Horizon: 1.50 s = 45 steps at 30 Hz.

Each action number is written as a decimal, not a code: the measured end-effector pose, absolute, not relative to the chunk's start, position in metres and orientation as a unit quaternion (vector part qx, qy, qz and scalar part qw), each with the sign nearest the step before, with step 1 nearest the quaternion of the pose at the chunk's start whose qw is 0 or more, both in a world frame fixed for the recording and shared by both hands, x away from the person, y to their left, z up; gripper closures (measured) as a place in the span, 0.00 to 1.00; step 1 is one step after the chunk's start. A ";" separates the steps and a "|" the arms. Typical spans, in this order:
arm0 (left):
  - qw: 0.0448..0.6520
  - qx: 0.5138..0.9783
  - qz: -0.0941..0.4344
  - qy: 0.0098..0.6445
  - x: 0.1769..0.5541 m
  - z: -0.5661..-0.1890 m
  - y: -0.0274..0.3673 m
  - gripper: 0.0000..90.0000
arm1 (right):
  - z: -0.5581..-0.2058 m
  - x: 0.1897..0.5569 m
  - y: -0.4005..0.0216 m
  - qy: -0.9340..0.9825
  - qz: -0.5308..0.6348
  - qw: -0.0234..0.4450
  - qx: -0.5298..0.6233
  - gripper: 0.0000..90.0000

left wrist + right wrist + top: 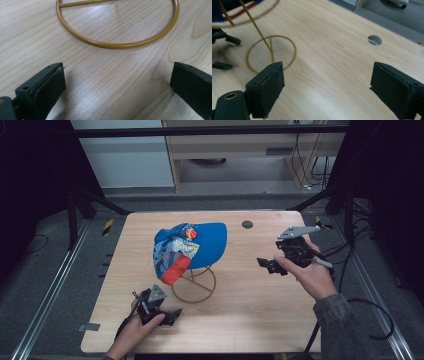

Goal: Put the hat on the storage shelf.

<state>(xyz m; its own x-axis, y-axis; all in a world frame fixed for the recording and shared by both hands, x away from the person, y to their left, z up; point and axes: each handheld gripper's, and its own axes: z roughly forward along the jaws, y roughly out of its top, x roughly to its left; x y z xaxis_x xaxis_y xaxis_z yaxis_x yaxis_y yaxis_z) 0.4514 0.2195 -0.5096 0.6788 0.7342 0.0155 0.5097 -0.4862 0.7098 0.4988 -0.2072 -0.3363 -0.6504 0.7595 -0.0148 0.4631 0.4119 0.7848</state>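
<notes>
A blue cap [192, 245] with a red and patterned front hangs on a gold wire stand [194, 285] in the middle of the wooden table [240, 310]. My left gripper [172, 315] rests low near the front edge, just left of the stand's ring base [117, 37], jaws open with nothing between them. My right gripper [265, 265] is held above the table to the right of the cap, open and empty. In the right gripper view the ring base [271, 53] and its slanted rods lie ahead to the left.
A round cable hole [247, 224] [374, 40] sits near the table's far edge. A strip of grey tape [89, 326] marks the front left corner. Cables trail off the right side, and dark frame legs stand around the table.
</notes>
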 end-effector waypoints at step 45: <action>0.349 0.847 0.161 0.367 0.451 -0.510 0.220 0.00 | -0.485 0.485 -0.200 0.795 0.394 0.134 0.442 0.15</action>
